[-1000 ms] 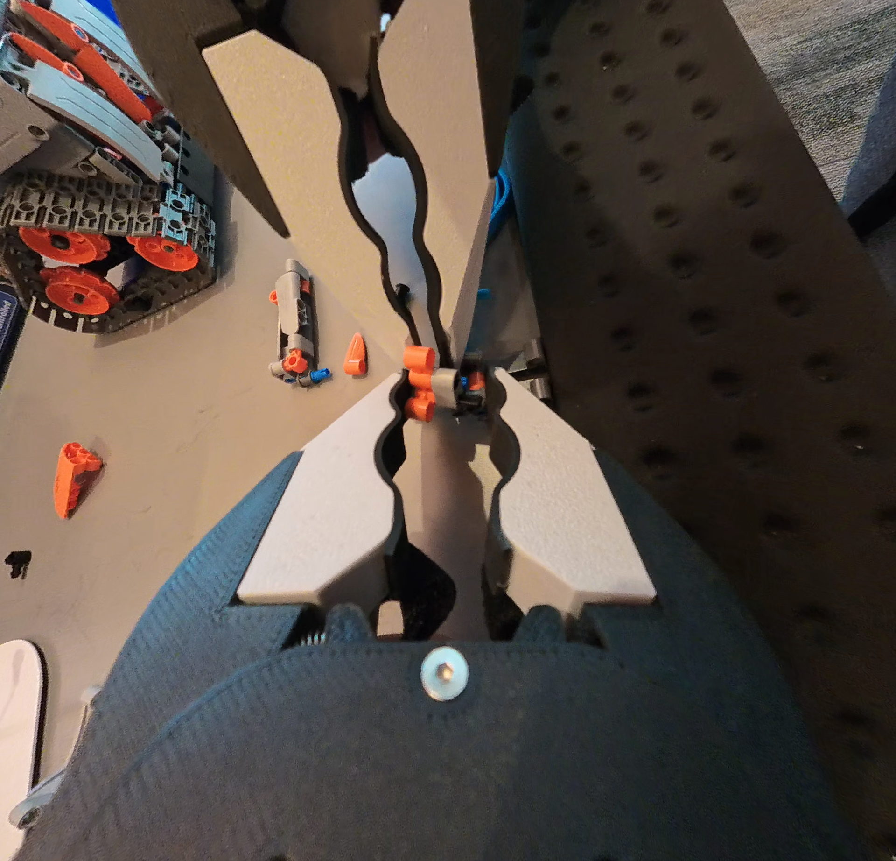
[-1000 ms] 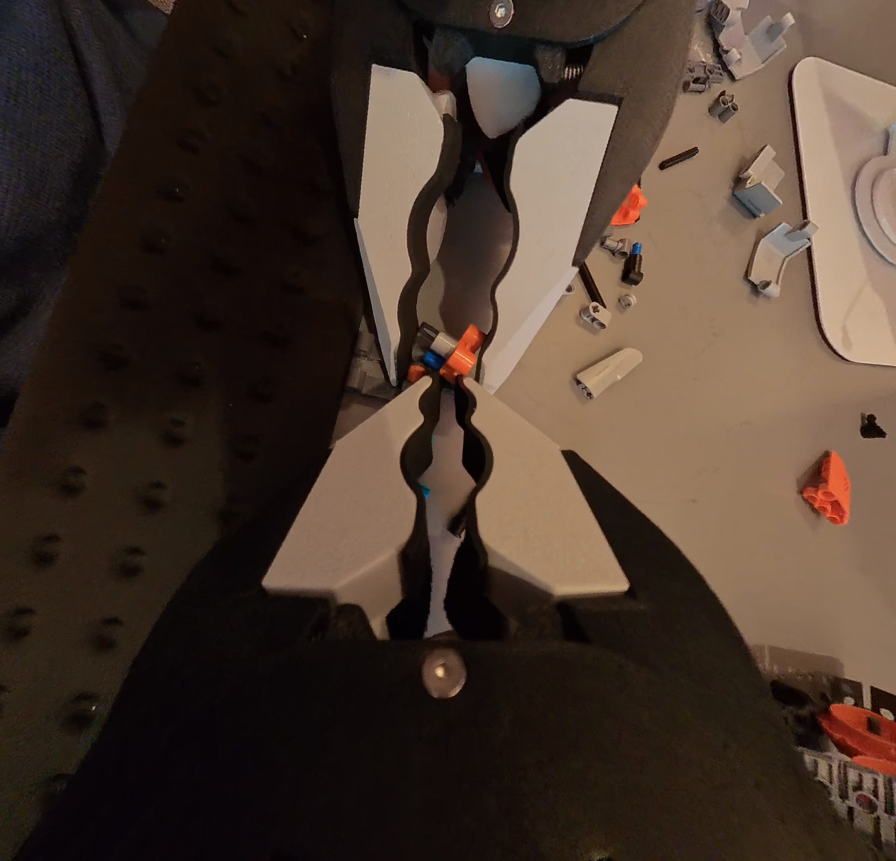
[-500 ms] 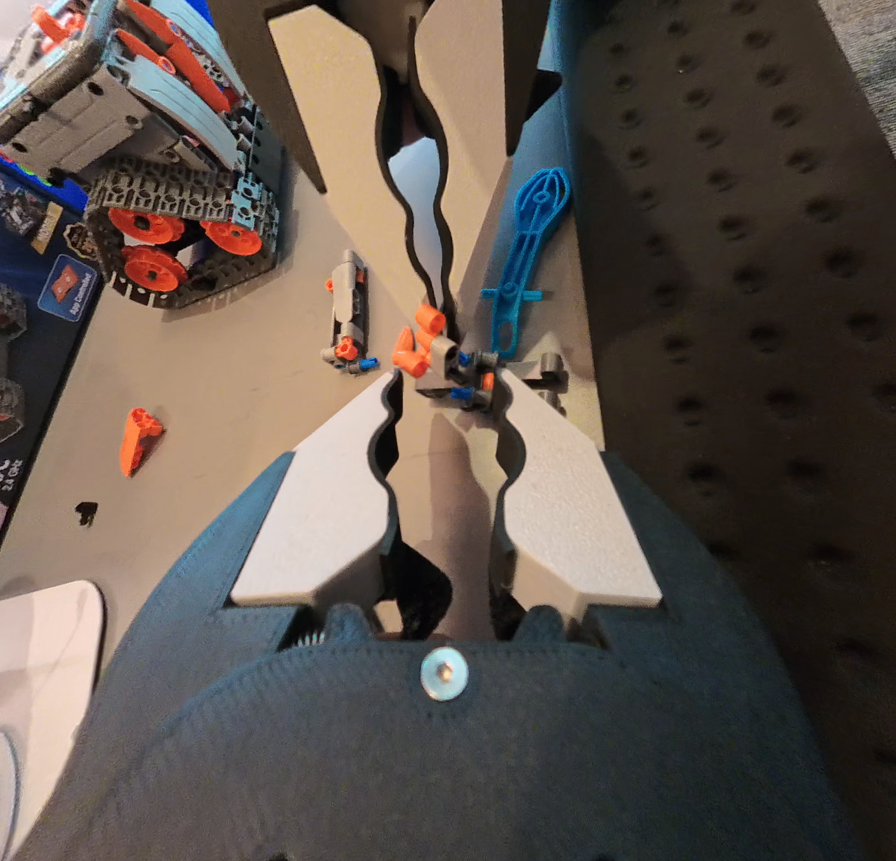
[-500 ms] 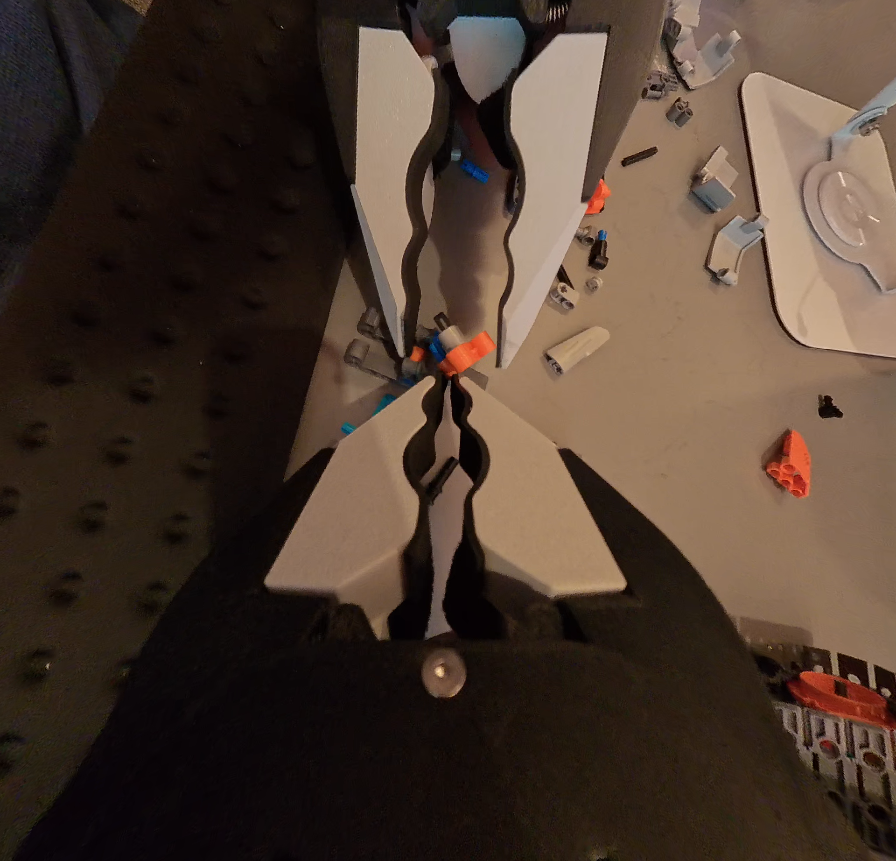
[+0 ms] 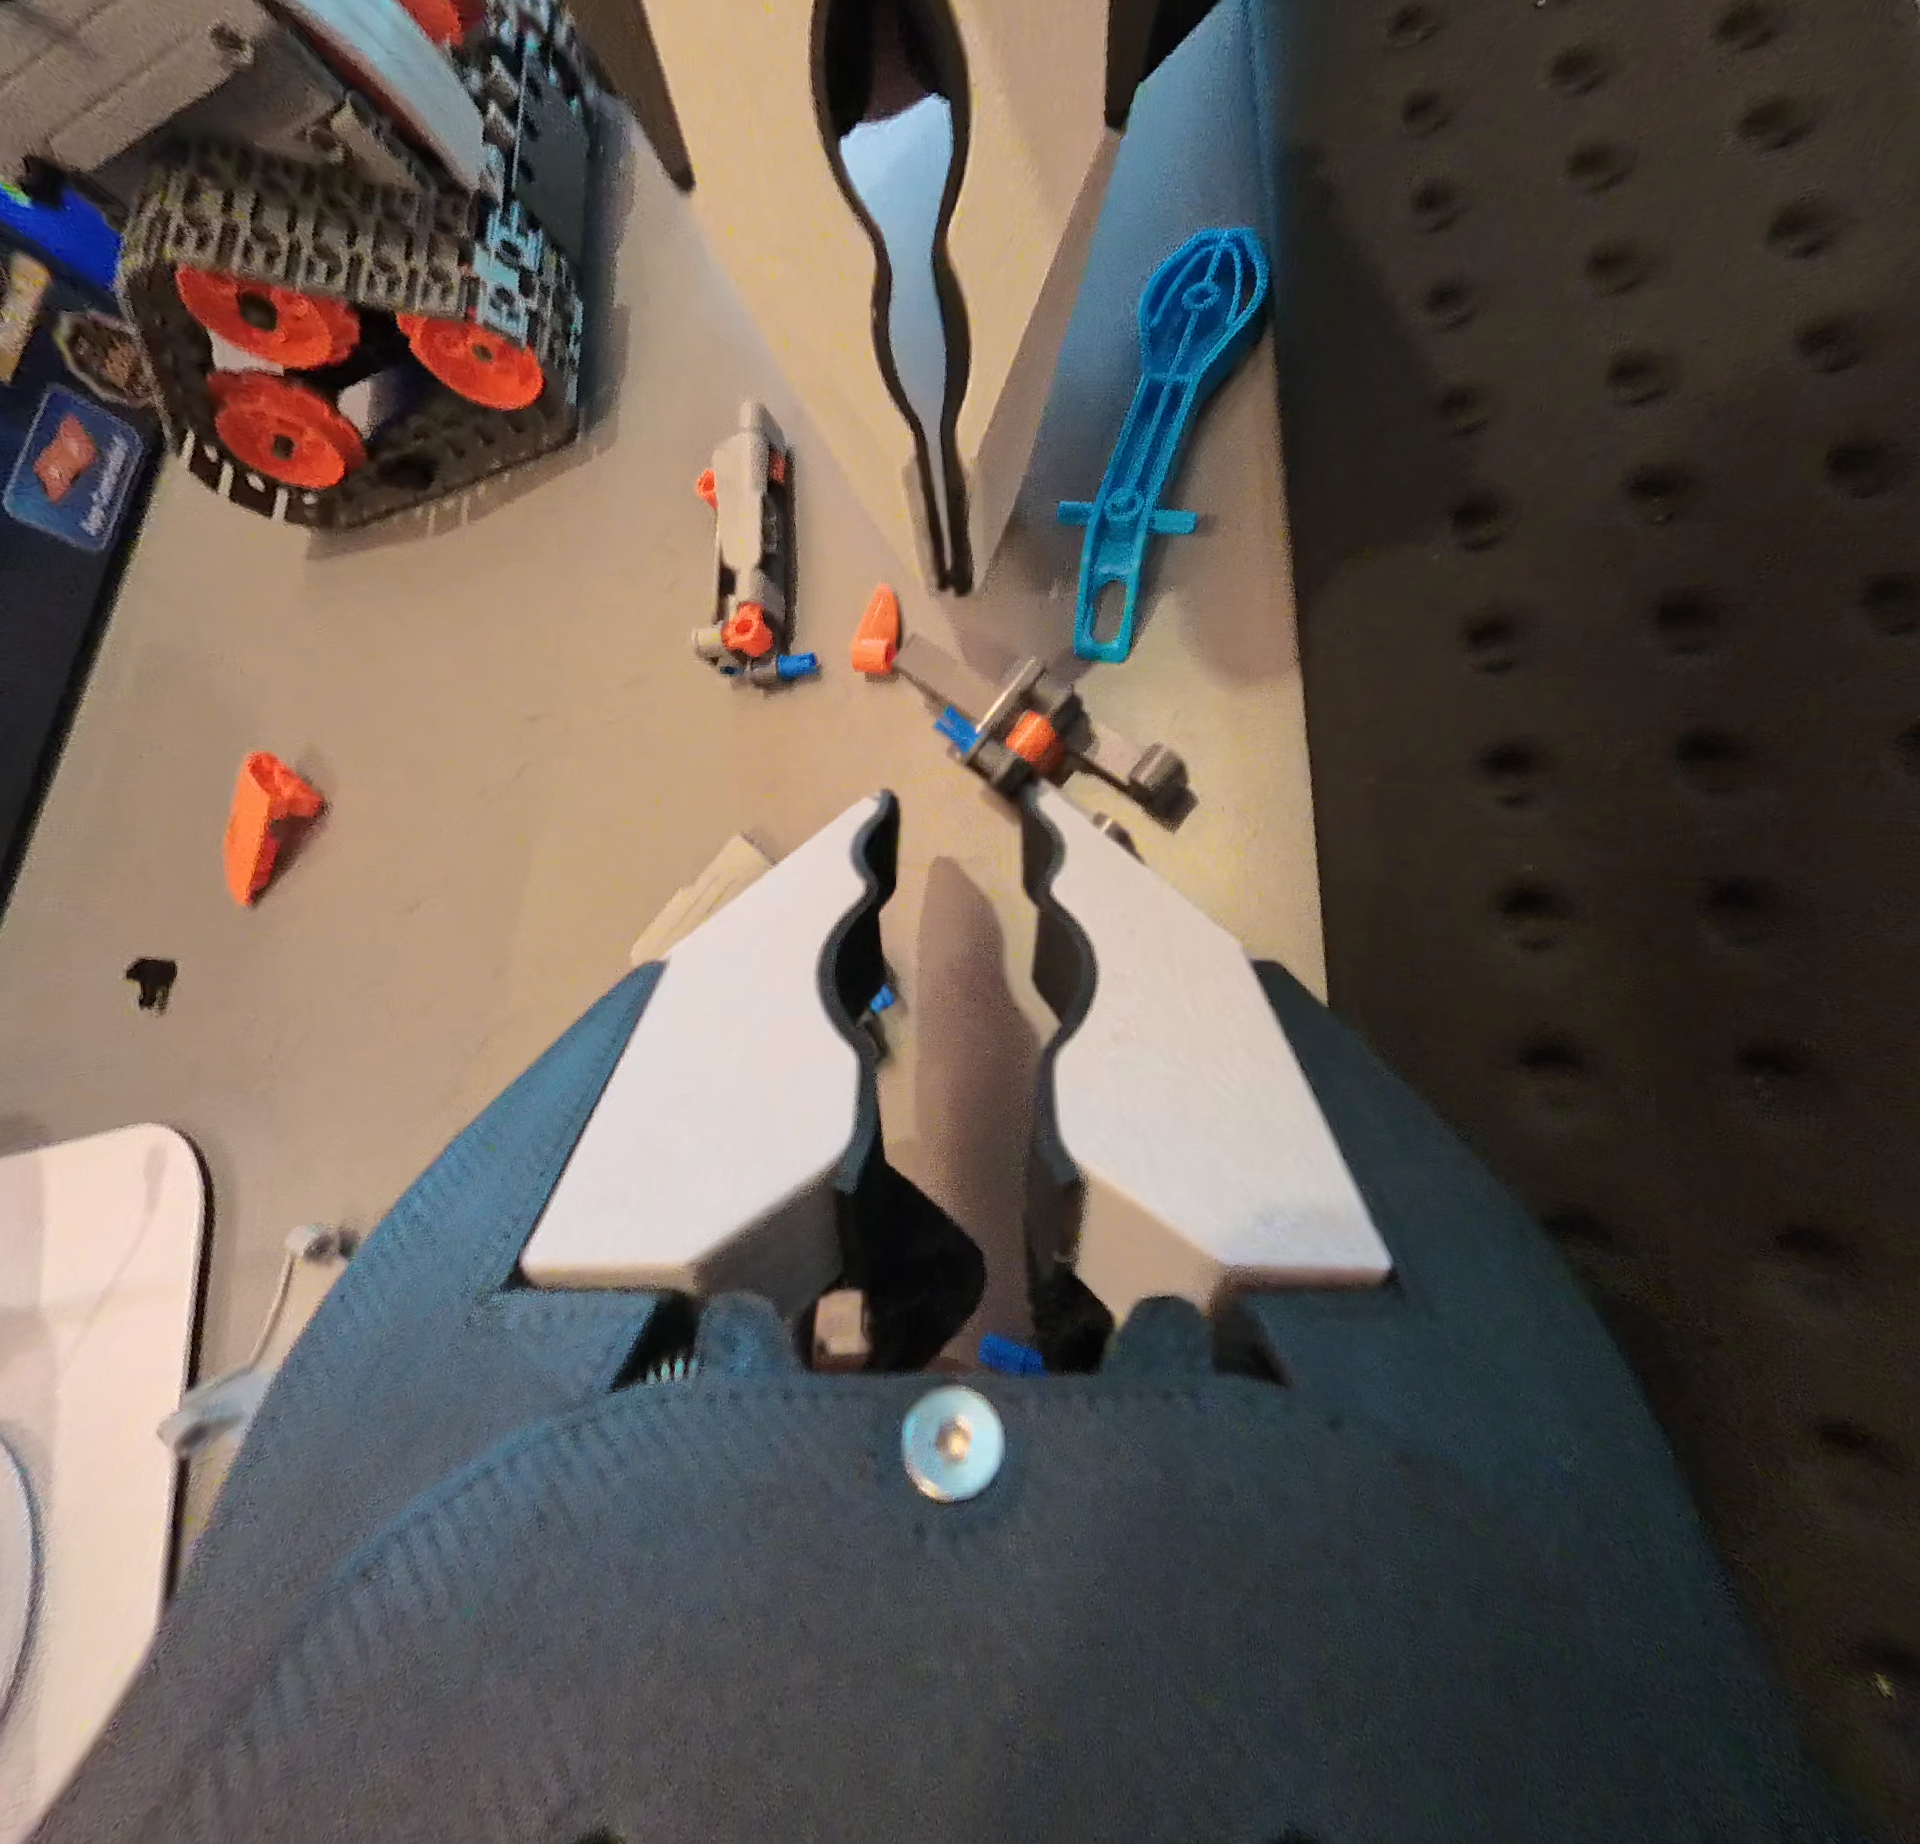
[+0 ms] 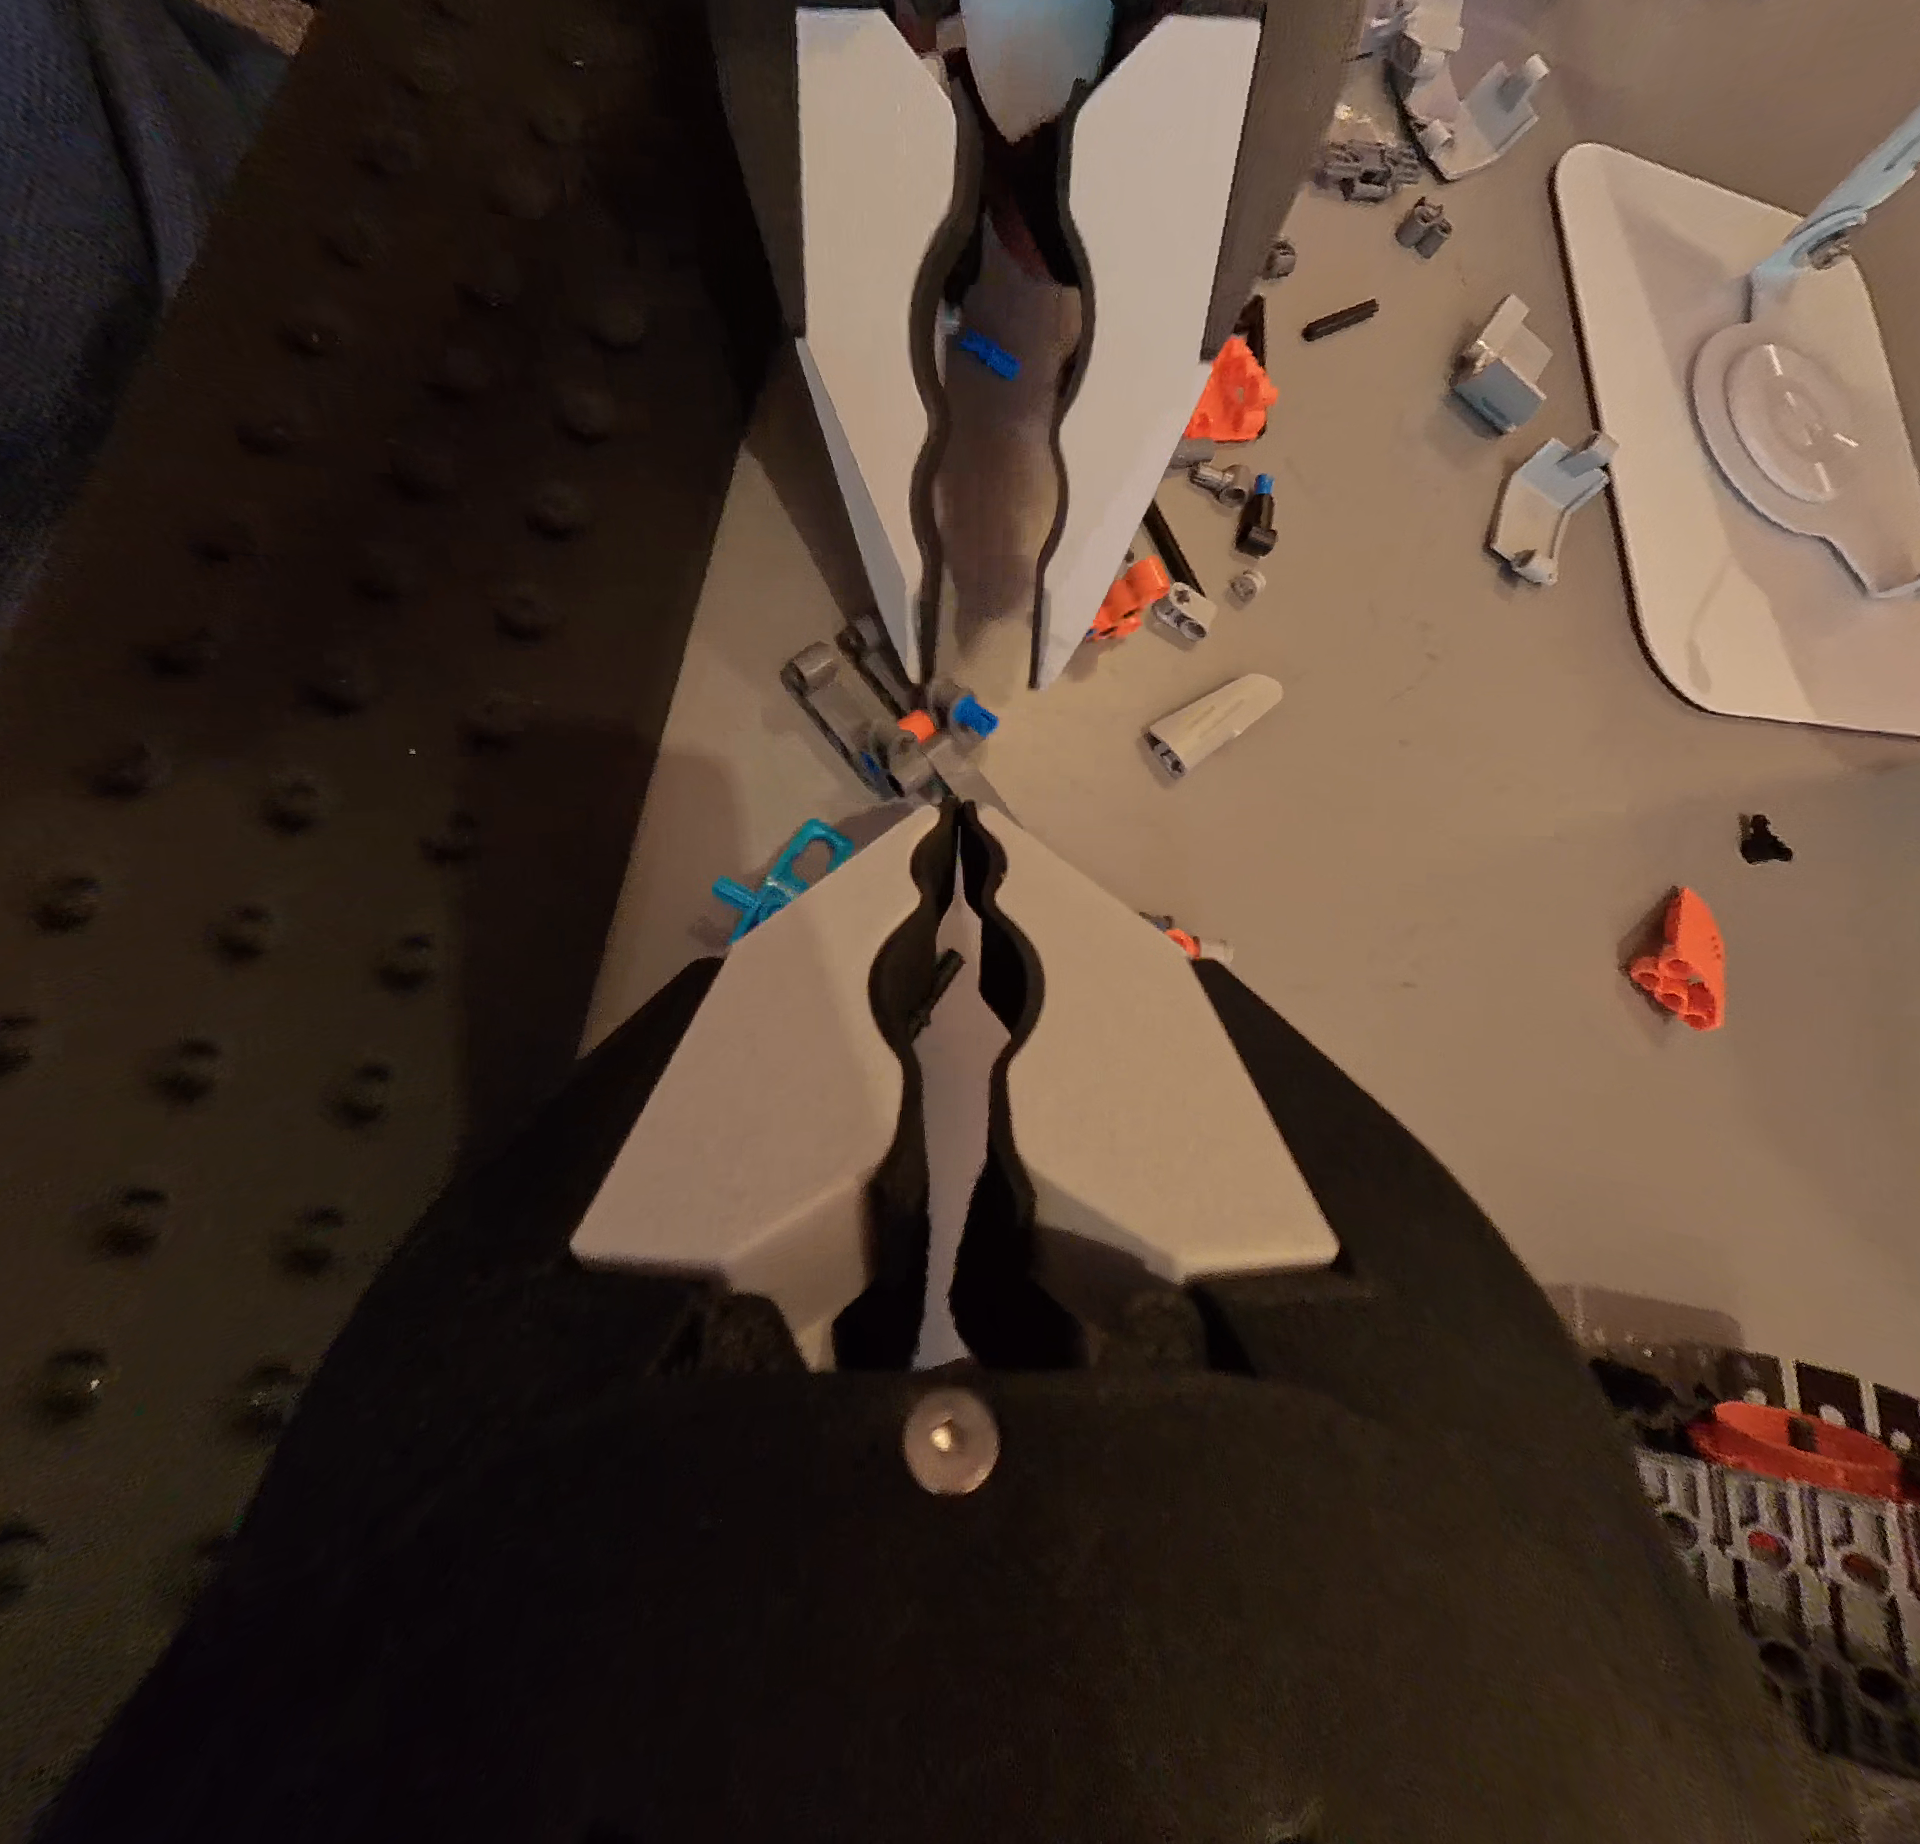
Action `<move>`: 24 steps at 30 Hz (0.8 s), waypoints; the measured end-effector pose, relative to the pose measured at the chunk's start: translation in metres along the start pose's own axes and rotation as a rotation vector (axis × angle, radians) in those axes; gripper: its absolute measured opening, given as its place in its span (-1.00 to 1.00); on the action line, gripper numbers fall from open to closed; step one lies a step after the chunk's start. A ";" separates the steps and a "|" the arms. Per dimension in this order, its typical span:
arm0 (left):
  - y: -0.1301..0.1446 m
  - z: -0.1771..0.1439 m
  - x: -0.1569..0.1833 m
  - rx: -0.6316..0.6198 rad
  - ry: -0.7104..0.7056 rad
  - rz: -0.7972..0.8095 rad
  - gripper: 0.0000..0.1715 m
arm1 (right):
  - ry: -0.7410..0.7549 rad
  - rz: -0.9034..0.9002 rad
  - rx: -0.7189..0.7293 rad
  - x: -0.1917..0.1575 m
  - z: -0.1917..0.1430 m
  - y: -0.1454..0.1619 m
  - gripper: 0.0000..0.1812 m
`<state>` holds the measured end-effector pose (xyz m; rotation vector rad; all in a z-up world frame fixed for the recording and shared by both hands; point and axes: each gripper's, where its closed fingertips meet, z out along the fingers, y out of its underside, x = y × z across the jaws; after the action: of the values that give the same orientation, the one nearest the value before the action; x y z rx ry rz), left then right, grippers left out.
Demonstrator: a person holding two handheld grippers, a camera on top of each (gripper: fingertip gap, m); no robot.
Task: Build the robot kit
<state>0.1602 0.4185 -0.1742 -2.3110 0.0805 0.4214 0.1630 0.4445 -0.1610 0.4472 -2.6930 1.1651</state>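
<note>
We have let go of the small assembly; it now lies on the table

Nearest, our left gripper has opened a moderate gap and holds nothing. The grey, orange and blue assembly, pinched between both grippers a second ago, rests just beyond its fingertips on the table, near the edge by the dark dimpled surface. Farther on, the right gripper has drawn back, its jaws together on nothing we can see, beside the blue tool.

grey-orange-blue brick assembly flat on table, beside open left gripper.
</note>
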 end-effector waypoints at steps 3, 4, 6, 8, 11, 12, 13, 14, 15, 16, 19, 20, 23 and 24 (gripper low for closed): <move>0.002 -0.013 -0.005 -0.007 0.000 -0.020 -0.69 | 0.010 0.046 -0.019 0.005 0.001 0.005 -0.77; 0.002 -0.015 0.000 -0.008 0.033 -0.033 -0.68 | 0.005 0.046 -0.025 0.004 0.003 0.006 -0.75; 0.001 -0.018 0.007 -0.018 0.060 -0.041 -0.67 | -0.007 0.028 -0.035 -0.001 0.009 0.004 -0.75; -0.005 -0.018 0.015 0.001 0.092 -0.049 -0.64 | 0.014 0.020 -0.049 0.000 0.012 0.001 -0.81; 0.003 -0.016 0.013 -0.052 0.054 -0.020 -0.59 | -0.030 0.061 -0.015 -0.008 0.015 -0.008 -0.94; 0.007 -0.017 0.013 -0.065 0.061 -0.033 -0.59 | -0.043 0.074 -0.016 -0.011 0.016 -0.010 -0.93; 0.009 -0.020 0.012 -0.070 0.065 -0.048 -0.59 | -0.049 0.074 -0.025 -0.013 0.017 -0.011 -0.92; 0.011 -0.023 0.007 -0.073 0.041 -0.042 -0.60 | -0.040 0.061 -0.031 -0.012 0.017 -0.012 -0.89; 0.011 -0.026 0.004 -0.069 0.032 -0.044 -0.63 | -0.022 0.054 -0.037 -0.009 0.015 -0.012 -0.85; 0.009 -0.028 0.006 -0.062 0.050 -0.056 -0.65 | -0.014 0.065 -0.044 -0.005 0.013 -0.011 -0.83; 0.020 -0.026 0.005 -0.127 0.024 -0.008 -0.67 | -0.030 0.086 -0.055 -0.003 0.016 -0.009 -0.85; 0.023 -0.027 0.003 -0.129 0.025 -0.020 -0.68 | -0.030 0.063 -0.067 -0.005 0.018 -0.010 -0.83; 0.026 -0.039 -0.020 -0.103 -0.052 -0.072 -0.70 | -0.003 0.060 -0.066 0.004 0.019 -0.016 -0.81; 0.028 -0.041 -0.024 -0.103 -0.066 -0.080 -0.70 | 0.008 0.067 -0.066 0.009 0.018 -0.017 -0.82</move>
<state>0.1434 0.3685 -0.1592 -2.3899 -0.0677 0.4701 0.1595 0.4188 -0.1590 0.3445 -2.7496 1.0887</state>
